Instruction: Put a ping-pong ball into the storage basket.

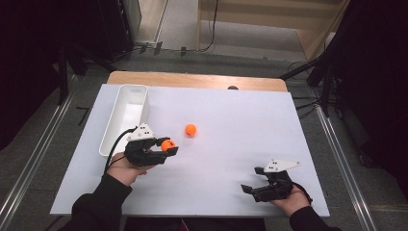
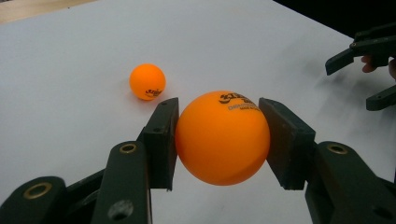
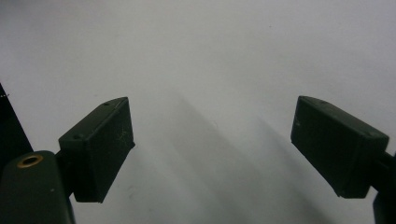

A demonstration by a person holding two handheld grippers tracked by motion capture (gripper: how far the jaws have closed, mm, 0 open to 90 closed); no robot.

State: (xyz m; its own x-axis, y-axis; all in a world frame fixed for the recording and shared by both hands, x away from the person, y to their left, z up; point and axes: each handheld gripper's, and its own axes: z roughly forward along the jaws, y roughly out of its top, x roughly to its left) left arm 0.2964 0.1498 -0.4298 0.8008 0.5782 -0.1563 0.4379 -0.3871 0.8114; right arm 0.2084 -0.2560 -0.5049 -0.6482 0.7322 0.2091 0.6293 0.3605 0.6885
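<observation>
My left gripper [image 1: 167,148] is shut on an orange ping-pong ball [image 1: 167,145], held just above the white table at left of centre. In the left gripper view the held ball [image 2: 222,137] sits squeezed between both pads, black print on its top. A second orange ball [image 1: 190,129] lies loose on the table a short way beyond, also seen as the loose ball [image 2: 147,81]. My right gripper [image 1: 251,182] rests near the front right edge, open, with bare table between its pads [image 3: 98,147].
A long white bin [image 1: 124,118] stands at the left side of the white table top [image 1: 231,130], just behind my left hand. A wooden edge [image 1: 197,79] runs along the far side. The other gripper's jaws [image 2: 369,65] show at the right of the left gripper view.
</observation>
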